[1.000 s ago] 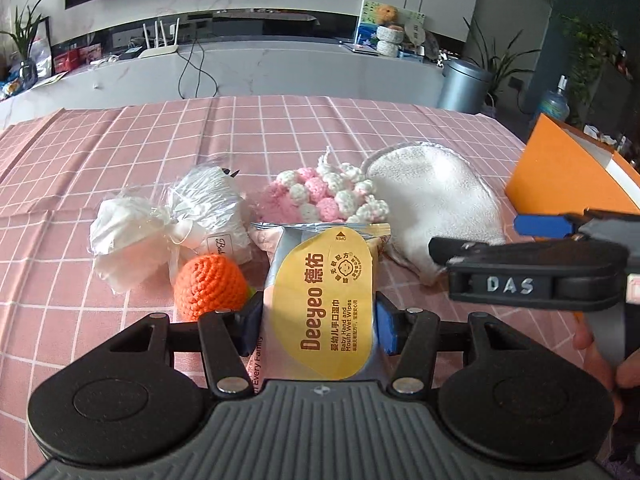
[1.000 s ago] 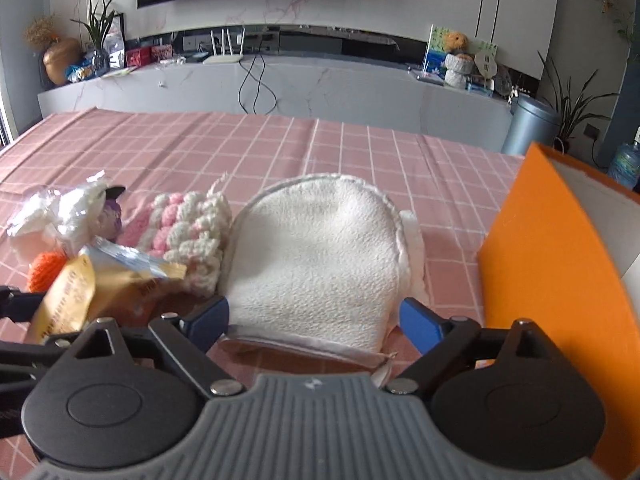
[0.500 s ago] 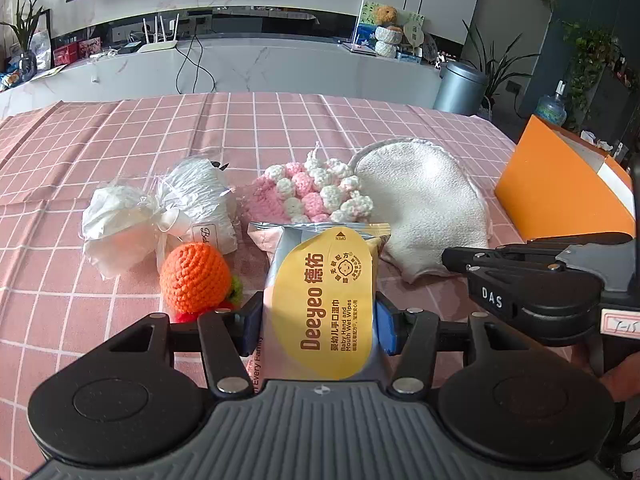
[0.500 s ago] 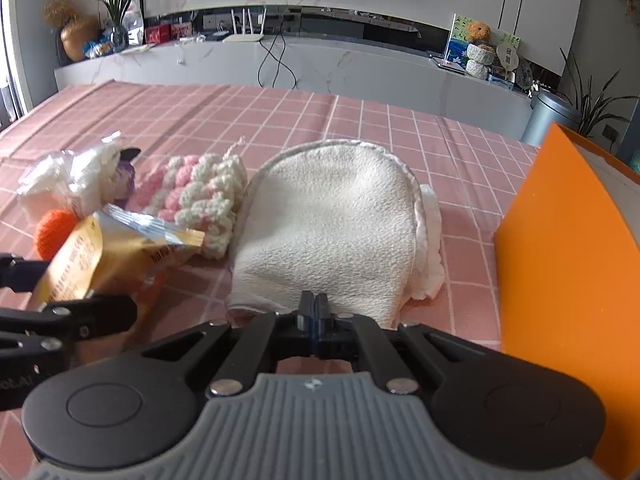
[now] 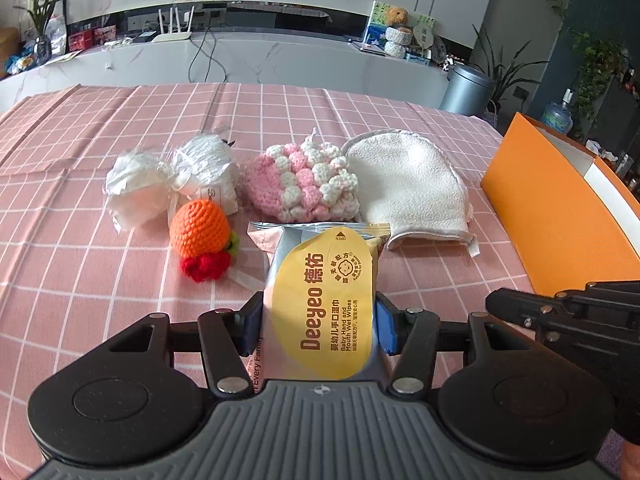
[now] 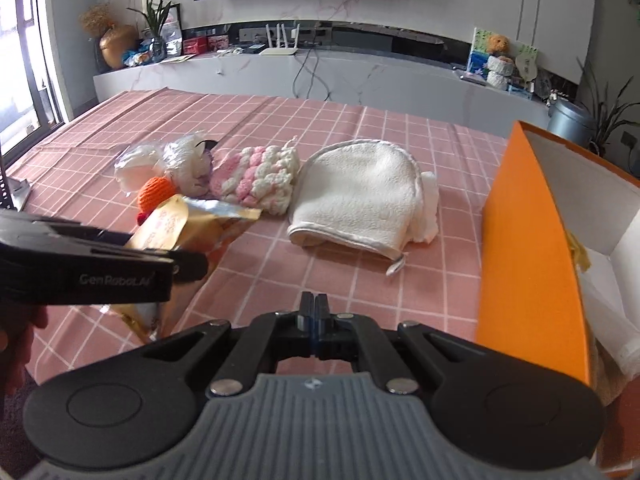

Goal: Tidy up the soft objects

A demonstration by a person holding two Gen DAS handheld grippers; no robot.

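My left gripper (image 5: pixel 318 328) is shut on a yellow and silver pack of wet wipes (image 5: pixel 324 304), held above the pink checked tablecloth (image 5: pixel 80 280). In the right wrist view the same wipes pack (image 6: pixel 176 232) hangs at the left. On the cloth lie a white terry mitt (image 5: pixel 408 184), a pink and white crochet piece (image 5: pixel 304 184), an orange crochet fruit (image 5: pixel 200 228) and a white item in clear wrap (image 5: pixel 172 180). My right gripper (image 6: pixel 315 316) is shut with nothing in it, short of the white mitt (image 6: pixel 360 196).
An open orange box (image 6: pixel 528 248) with a white inside stands at the table's right edge, also the orange box (image 5: pixel 560 208) in the left wrist view. Behind the table run a white counter (image 6: pixel 320 76) and a grey bin (image 5: pixel 464 92).
My right gripper has shut empty and pulled back from the mitt. The left gripper has drawn back a little with the wipes pack, uncovering the orange crochet fruit.
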